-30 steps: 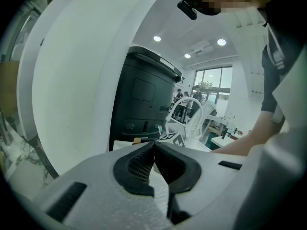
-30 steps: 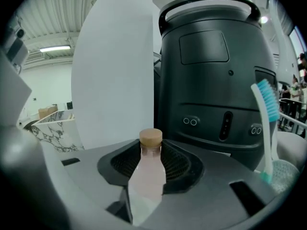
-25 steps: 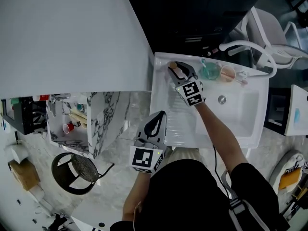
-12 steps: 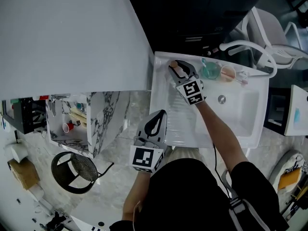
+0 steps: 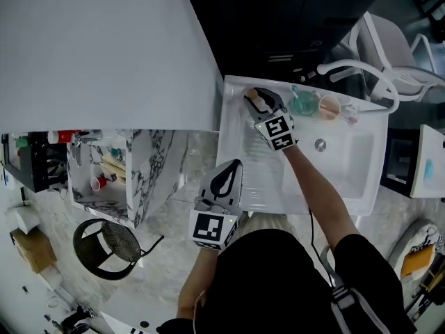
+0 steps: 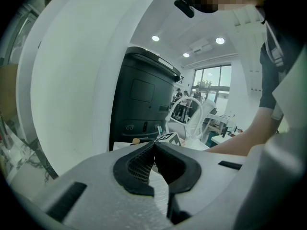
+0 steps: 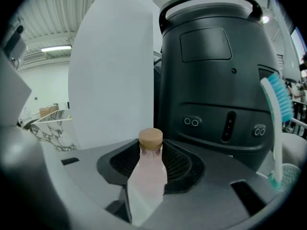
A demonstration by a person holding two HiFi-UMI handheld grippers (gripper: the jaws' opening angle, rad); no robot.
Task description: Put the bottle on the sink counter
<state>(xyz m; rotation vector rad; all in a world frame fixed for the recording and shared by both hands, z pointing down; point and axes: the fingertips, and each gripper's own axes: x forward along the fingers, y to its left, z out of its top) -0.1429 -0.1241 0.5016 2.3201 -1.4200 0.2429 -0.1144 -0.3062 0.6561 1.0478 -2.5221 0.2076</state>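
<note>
As the jaws of the right gripper (image 5: 253,96) are being opened around the upright cork-capped bottle (image 7: 147,176) on the sink counter (image 5: 236,172), a straight, level withdrawal is advised.

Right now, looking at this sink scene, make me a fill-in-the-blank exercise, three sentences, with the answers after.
1. On the right gripper the jaws are opening, and a pink ____ with a tan cap stands upright between them.
2. On the left gripper the jaws are ____, with nothing between them.
3. The toothbrush at the right gripper view's right edge has ____ bristles.
Missing words: bottle; shut; blue.
</note>
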